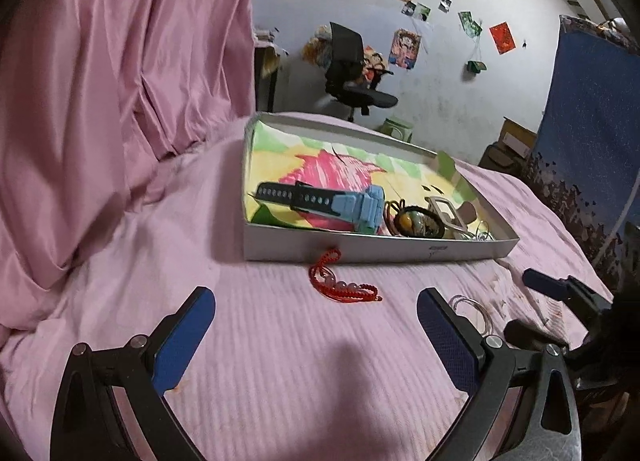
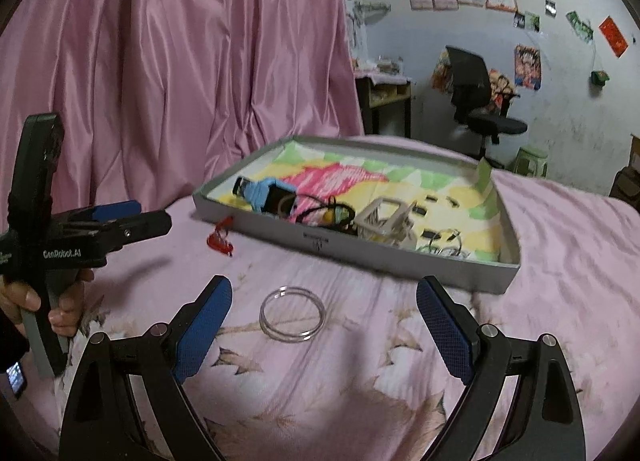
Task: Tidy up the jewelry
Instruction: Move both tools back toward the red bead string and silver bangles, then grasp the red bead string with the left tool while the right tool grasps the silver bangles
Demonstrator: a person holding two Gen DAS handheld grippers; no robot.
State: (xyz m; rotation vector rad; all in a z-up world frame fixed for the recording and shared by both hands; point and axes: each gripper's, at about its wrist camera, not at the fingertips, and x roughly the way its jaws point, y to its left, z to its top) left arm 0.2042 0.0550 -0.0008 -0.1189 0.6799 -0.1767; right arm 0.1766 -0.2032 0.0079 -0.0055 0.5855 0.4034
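Right tool (image 2: 324,325) hovers with jaws wide and empty over two clear bangles (image 2: 291,313) on the pink bed (image 2: 360,401); left tool (image 1: 316,331), equally wide and empty, faces a red beaded cord (image 1: 340,281). Pinch each rim squarely. Beyond, a shallow box (image 2: 400,253) holds a blue watch (image 1: 320,201), hair ties and rings.

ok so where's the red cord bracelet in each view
Left wrist: the red cord bracelet lies centre frame on the pink bedspread, just before the box's near wall.
Right wrist: it sits left of centre, off the box's near-left corner.
Shared landmark: the grey box with the blue watch inside.
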